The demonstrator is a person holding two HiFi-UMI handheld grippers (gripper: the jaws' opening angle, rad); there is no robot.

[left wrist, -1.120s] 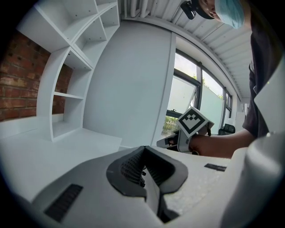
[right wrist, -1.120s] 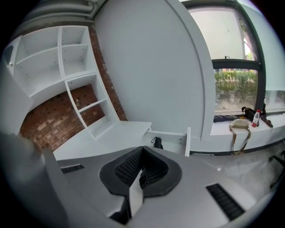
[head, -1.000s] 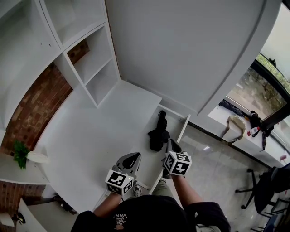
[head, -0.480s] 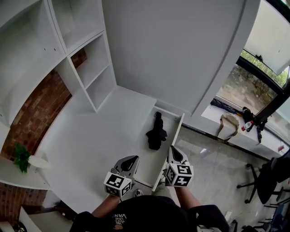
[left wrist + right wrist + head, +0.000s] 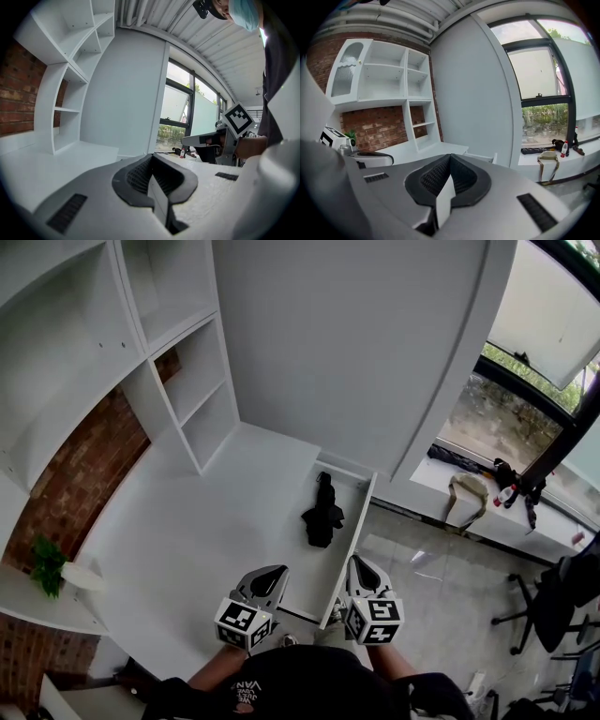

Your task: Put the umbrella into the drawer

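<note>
The black folded umbrella (image 5: 322, 512) lies inside the open white drawer (image 5: 349, 540), which is pulled out from the white desk (image 5: 187, 540). My left gripper (image 5: 267, 577) is over the desk's near edge, shut and empty, well short of the umbrella. The right gripper (image 5: 361, 570) is just outside the drawer's near right corner, also shut with nothing in it. In the left gripper view my jaws (image 5: 152, 157) meet, and the right gripper (image 5: 211, 140) shows beside them. The right gripper view shows closed jaws (image 5: 450, 157) pointing at the drawer (image 5: 490, 158).
White shelving (image 5: 187, 362) stands at the back left against a brick wall (image 5: 66, 474). A small plant (image 5: 45, 563) sits on a low shelf at left. A windowsill (image 5: 469, 493) with a bag and bottles runs along the right; an office chair (image 5: 553, 606) stands on the floor.
Both grippers have drawn back toward me, away from the umbrella. The right one has moved farther and risen, leaving the drawer. The umbrella has stayed in the drawer.
</note>
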